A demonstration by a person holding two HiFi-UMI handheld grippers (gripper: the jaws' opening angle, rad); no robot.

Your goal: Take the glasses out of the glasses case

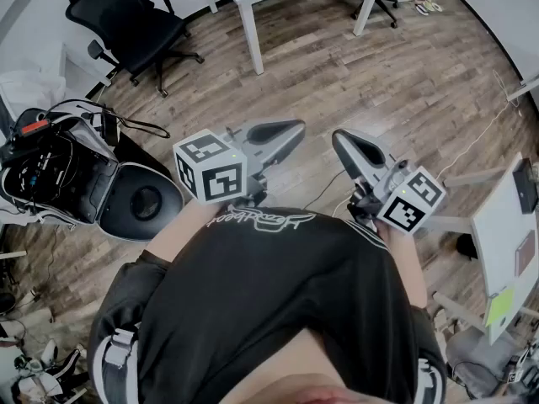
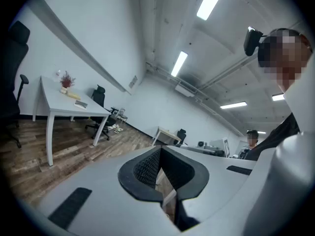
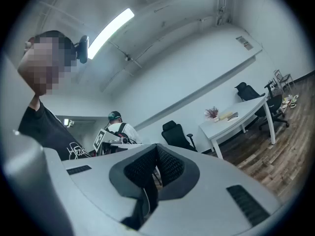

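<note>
— As both handheld claws sit close in front of the wearer's black printed T-shirt (image 1: pixel 269 293), what has each got hold of?

— Nothing. The left gripper (image 1: pixel 295 128) (image 2: pixel 159 151), grey with dark ribbed pads, has its jaws pressed together at the tips. Its own view shows only wood floor through the slit behind them. The right gripper (image 1: pixel 340 138) (image 3: pixel 156 149) is the same, pads meeting with nothing pinched between them.

— And the glasses case?

— No view shows it, so I cannot tell where it lies.

— Which way do the claws point?

— Forward and away from the body, over the brown wood-plank floor (image 1: pixel 370 82). They are side by side but apart, each with its black-and-white marker cube nearest the chest.

— What stands around?

— A black wheeled office chair (image 1: pixel 135 19) is at the far left. A white table (image 1: pixel 250 32) is beyond the claws. An open black equipment bag full of cables (image 1: pixel 59 175) lies on the floor to the left. A white tabletop (image 1: pixel 505 242) is at the right edge.

— Anyone else?

— The right gripper view shows a second person in a dark cap (image 3: pixel 116 124), well back in the room.
</note>
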